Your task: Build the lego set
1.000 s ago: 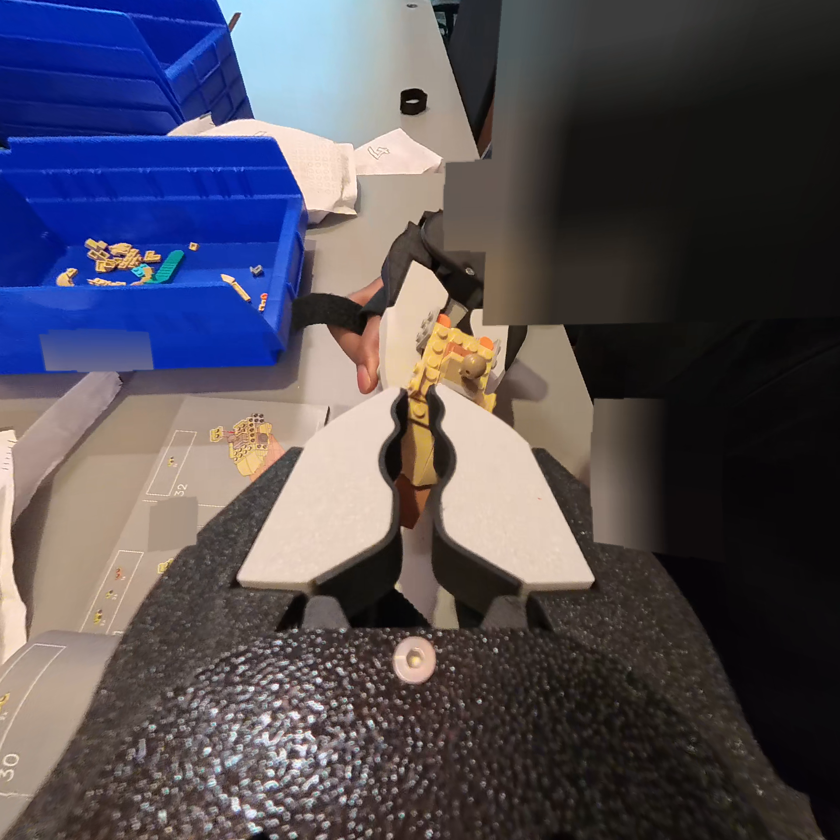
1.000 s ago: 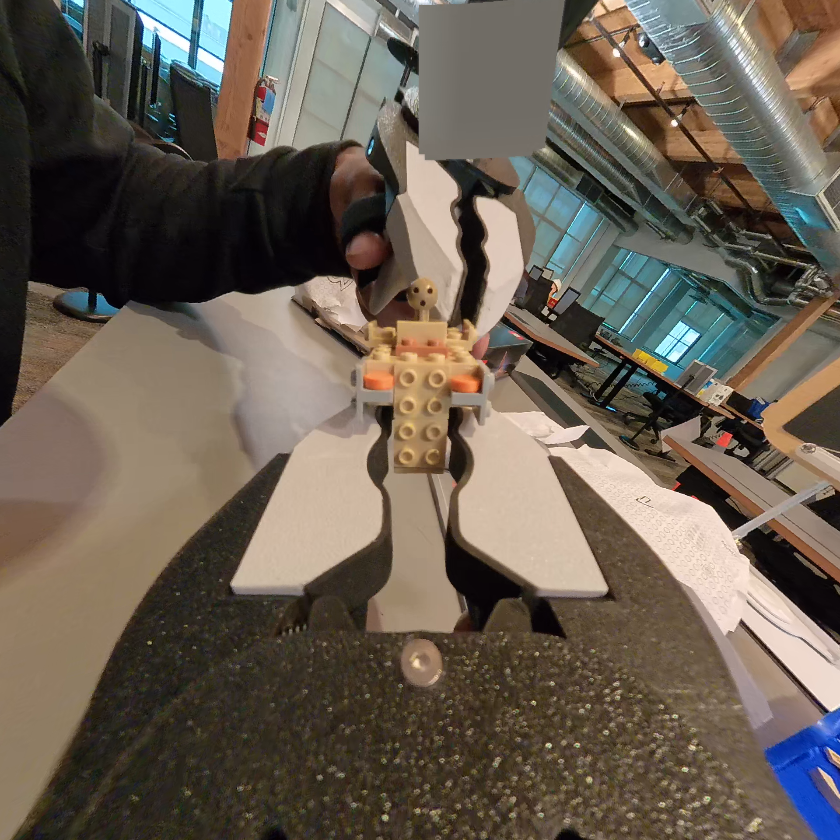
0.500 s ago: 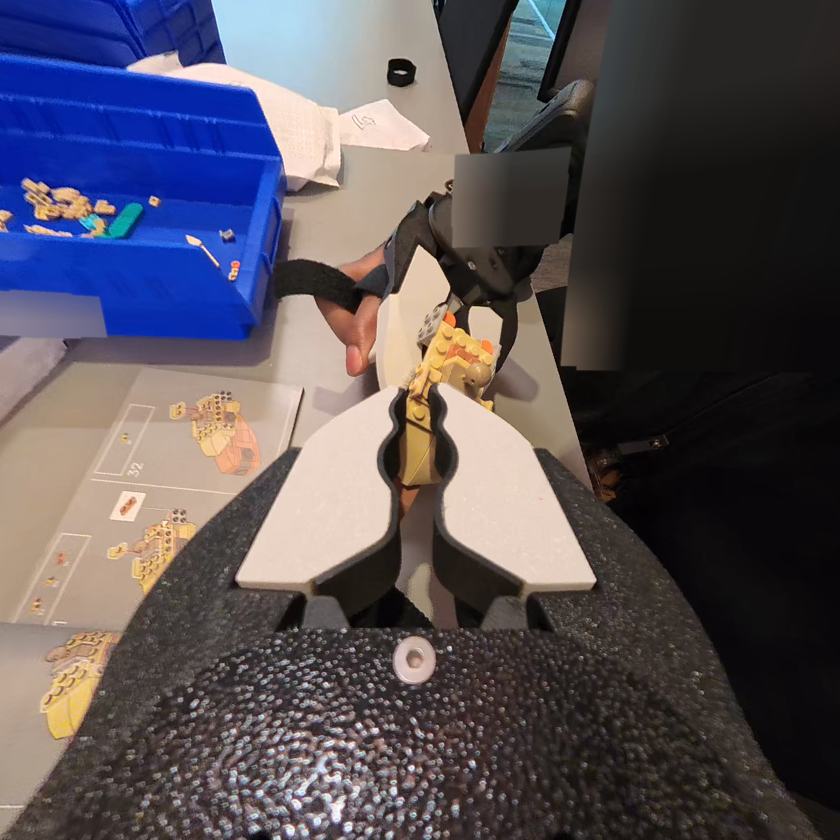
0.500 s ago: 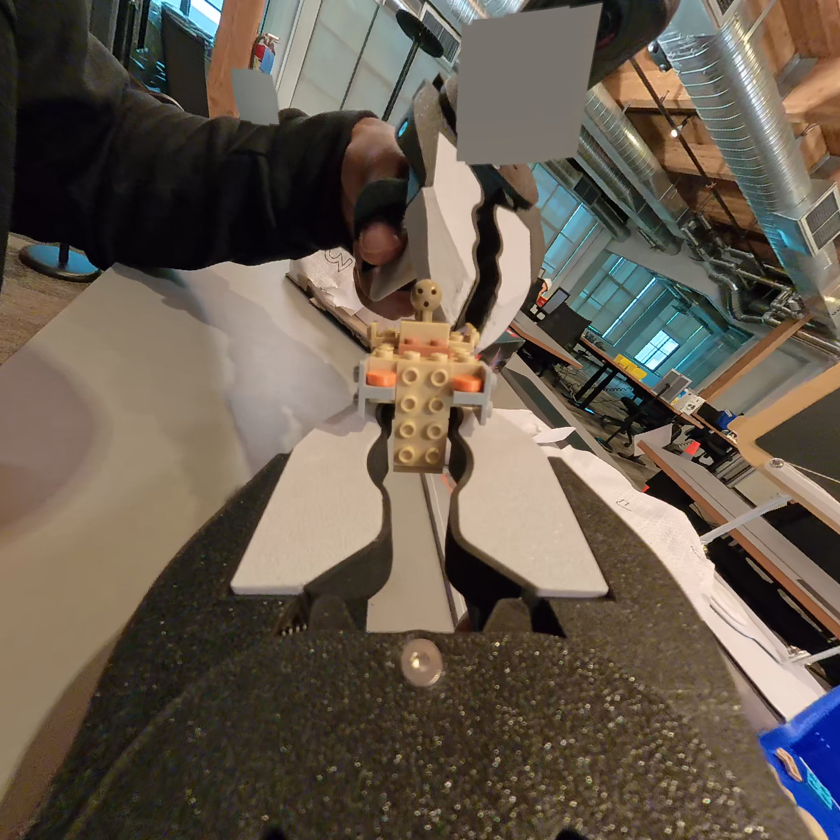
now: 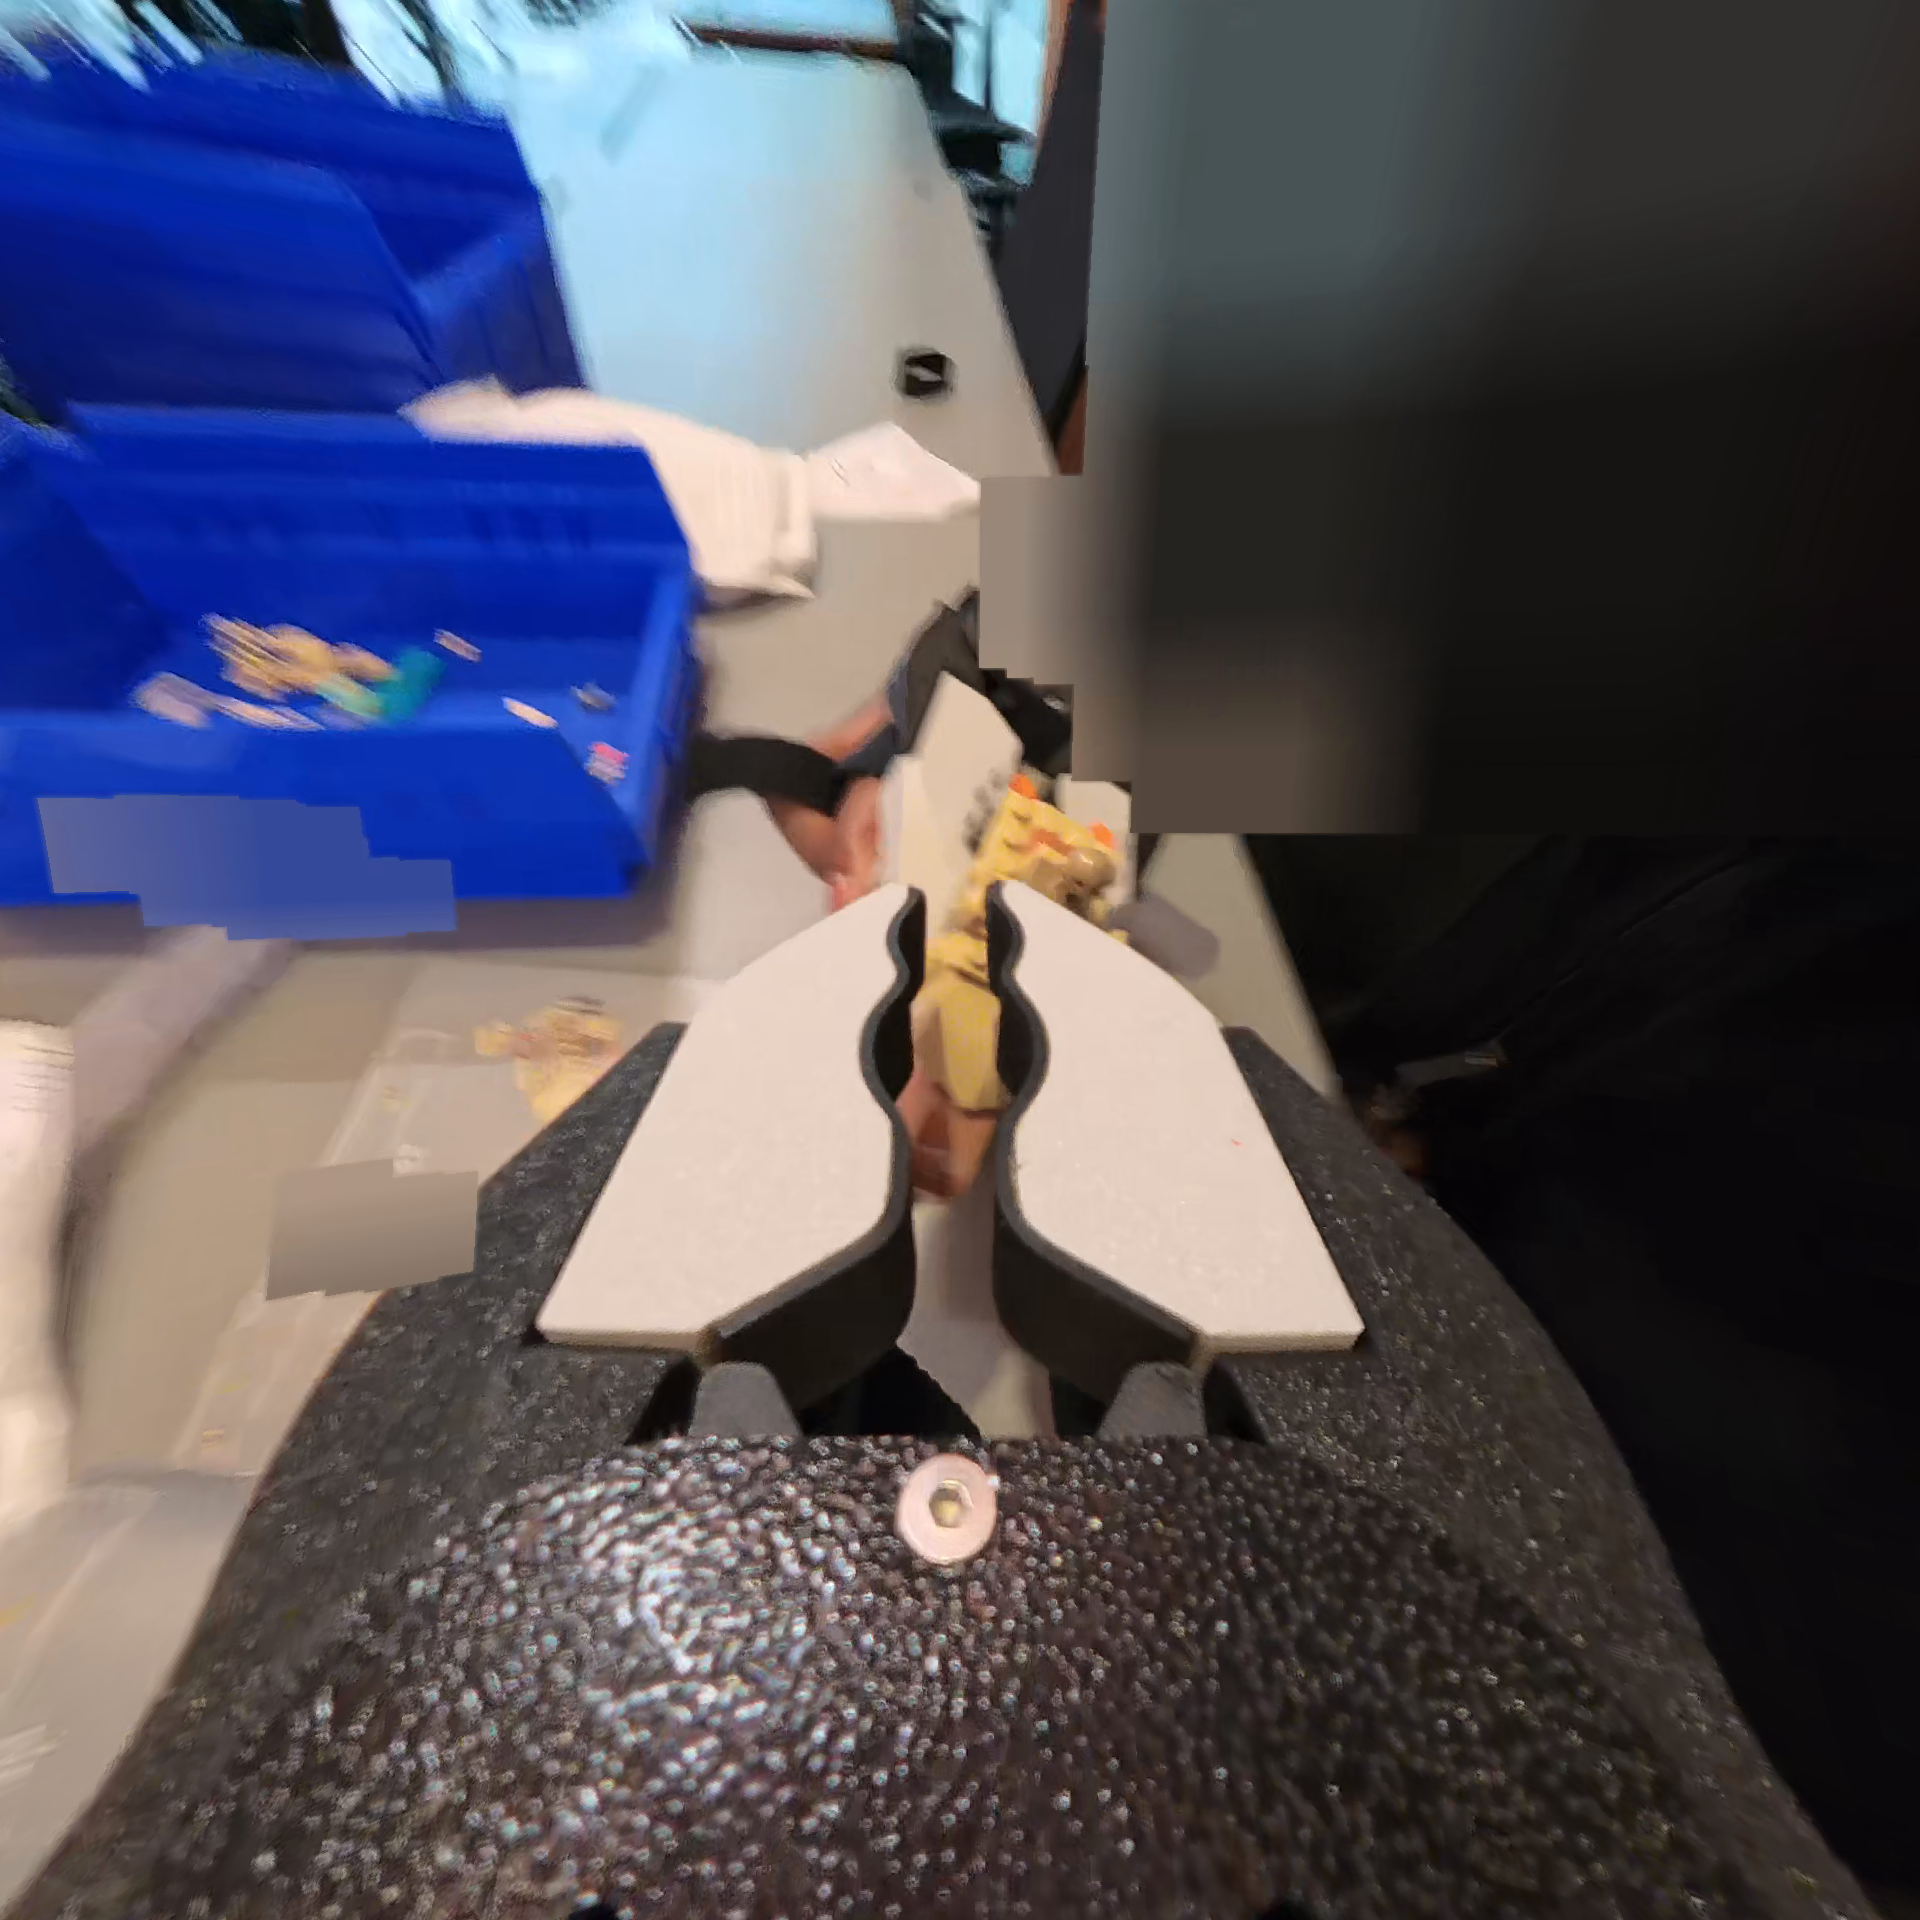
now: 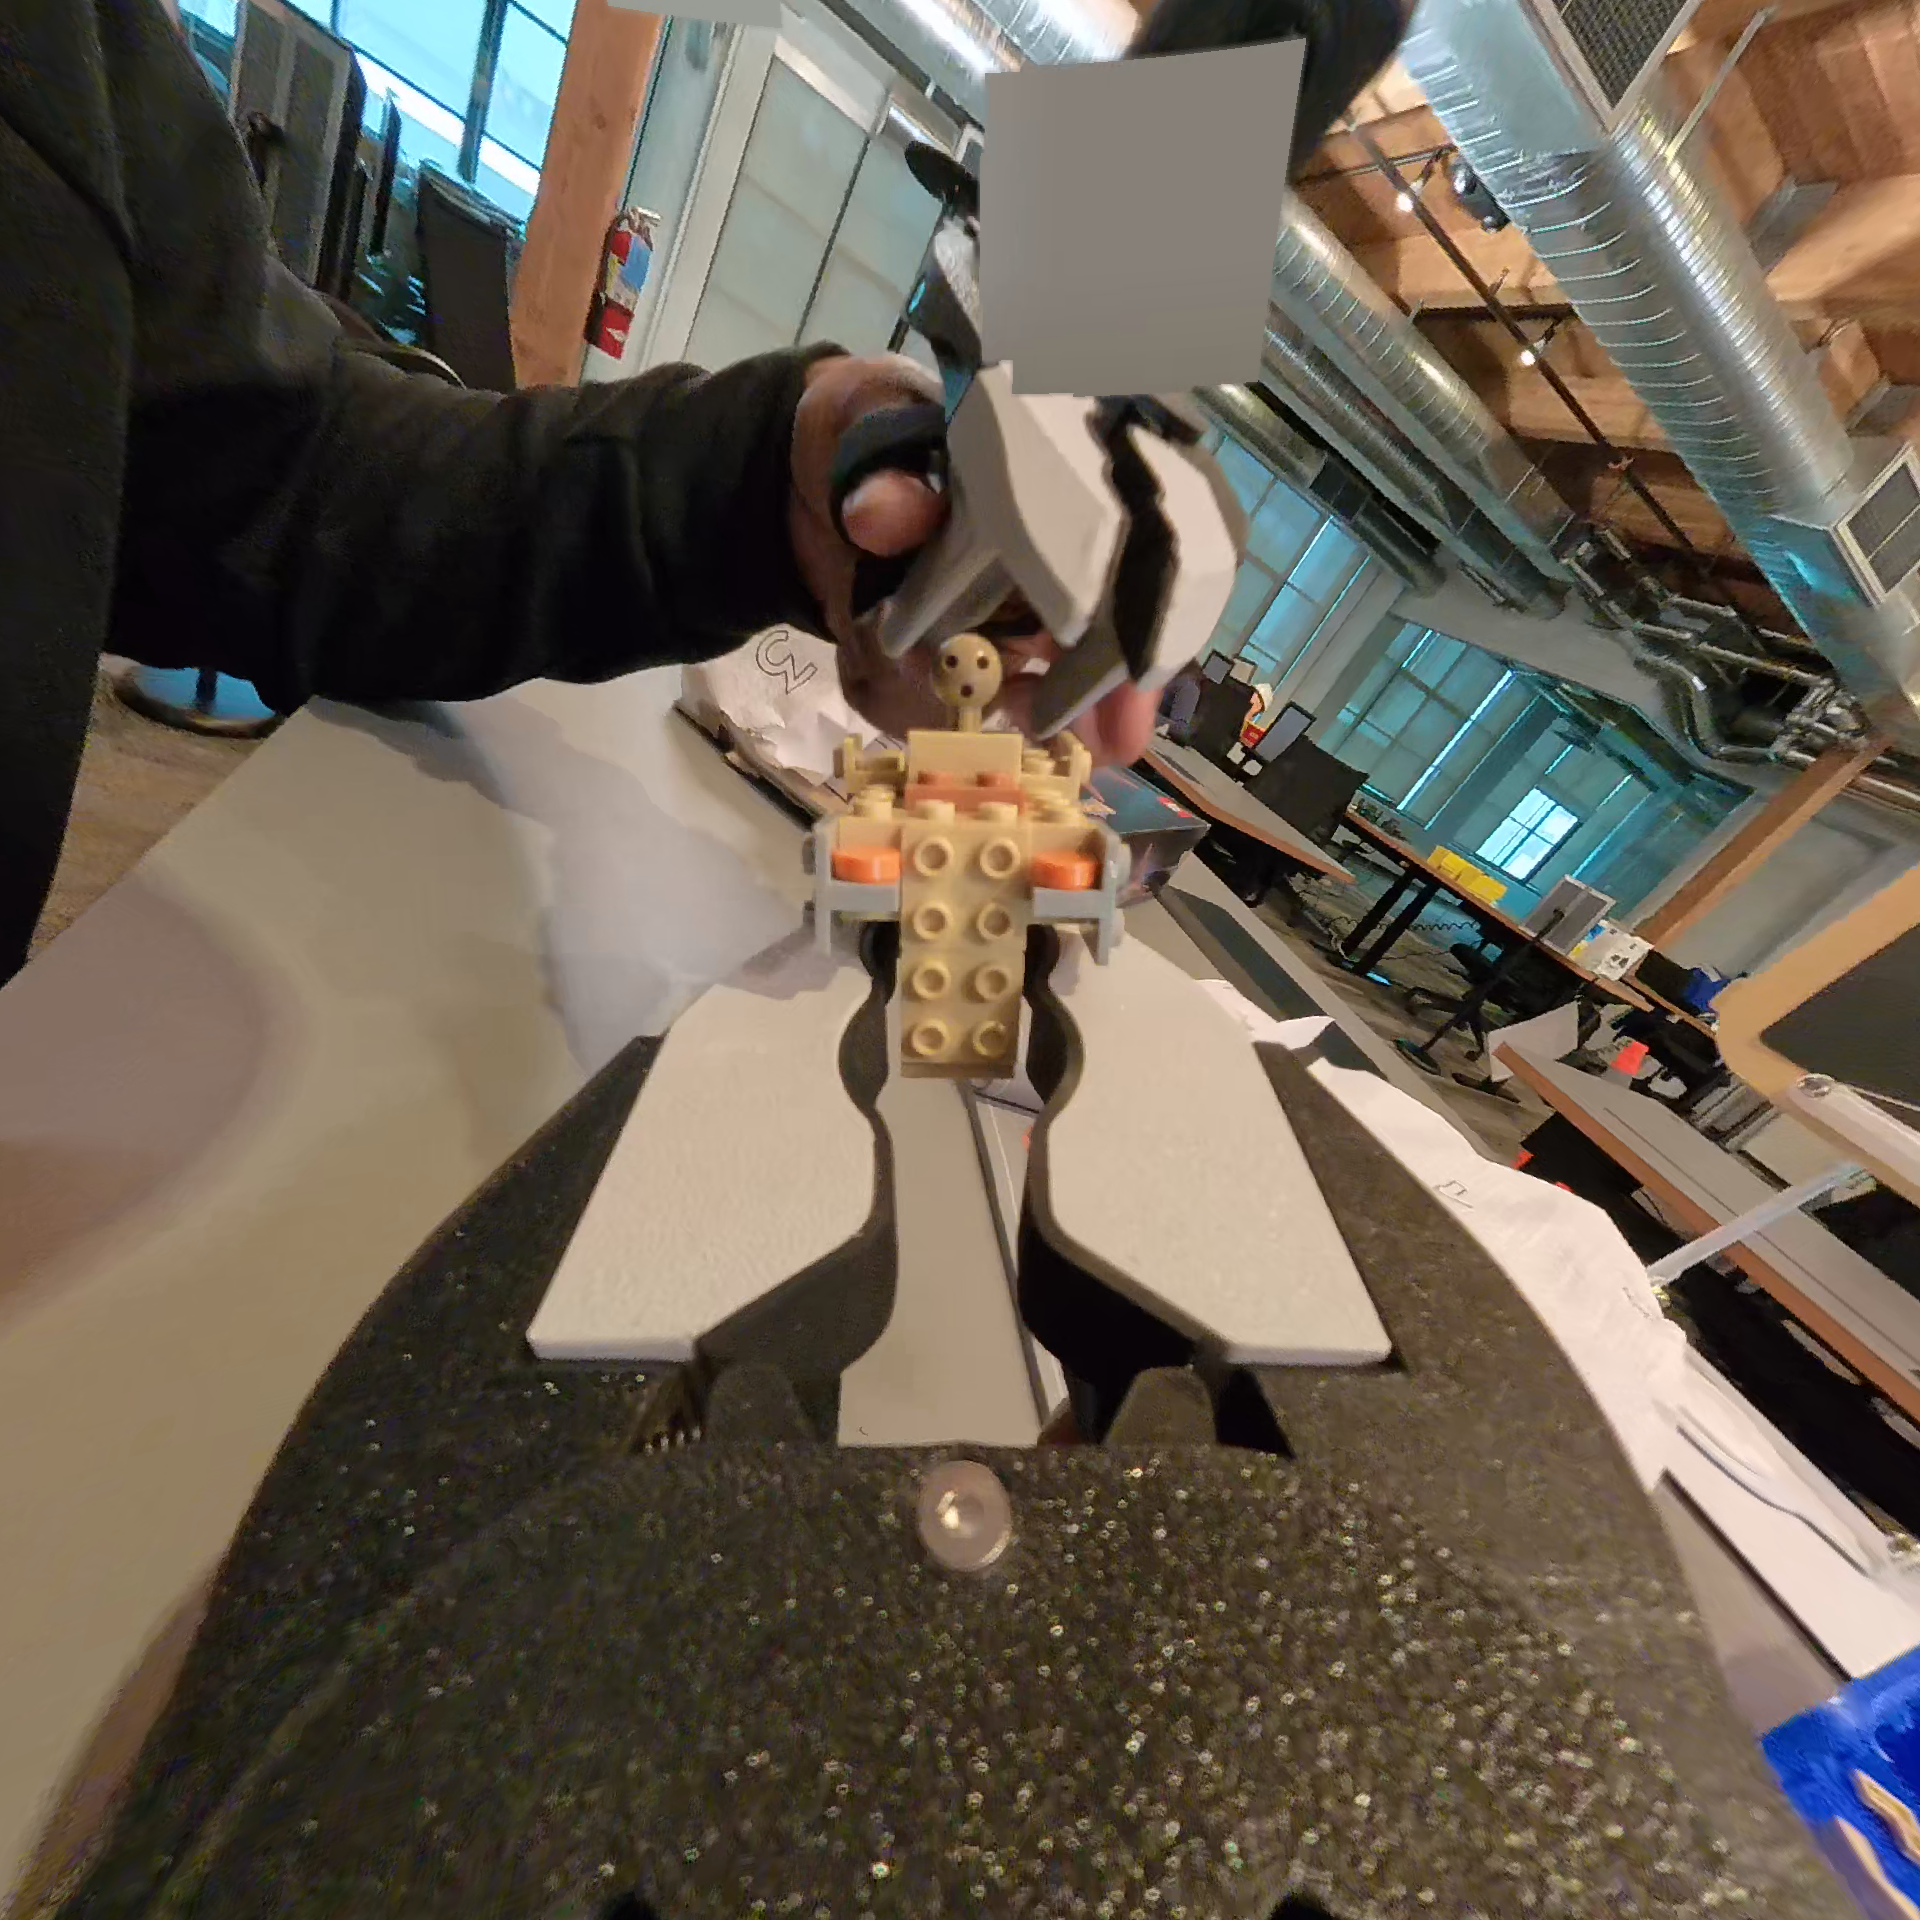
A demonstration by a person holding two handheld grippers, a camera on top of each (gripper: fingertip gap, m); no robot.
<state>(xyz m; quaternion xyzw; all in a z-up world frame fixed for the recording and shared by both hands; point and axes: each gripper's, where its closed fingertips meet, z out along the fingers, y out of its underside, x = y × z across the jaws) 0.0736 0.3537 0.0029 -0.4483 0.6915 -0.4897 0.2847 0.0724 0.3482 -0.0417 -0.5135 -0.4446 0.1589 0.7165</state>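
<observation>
My right gripper (image 6: 961, 940) is shut on the tail plate of a tan lego model (image 6: 956, 883) with orange round studs, grey side brackets and a ball on a stalk at its far end. It holds the model up above the grey table. My left gripper (image 6: 1107, 675) hangs just above and behind the ball, jaws almost together, with nothing visible between them. In the blurred left wrist view my left gripper (image 5: 956, 904) leaves a narrow slit, and the model (image 5: 966, 1018) shows through it, with a right gripper finger (image 5: 961, 758) beyond.
A blue bin (image 5: 520, 520) with several loose tan pieces (image 5: 291, 665) stands at the left, more blue bins behind it. An instruction sheet (image 5: 416, 1091) lies in front of the bin. Crumpled white paper (image 5: 727, 499) lies behind it. A dark sleeve (image 6: 416, 520) reaches in from the left. The gap from one gripper's tips to the other's is roughly 5 cm.
My left gripper has lifted slightly off the model's ball end, and its view has swung and blurred. My right gripper still holds the model in the same grip.
</observation>
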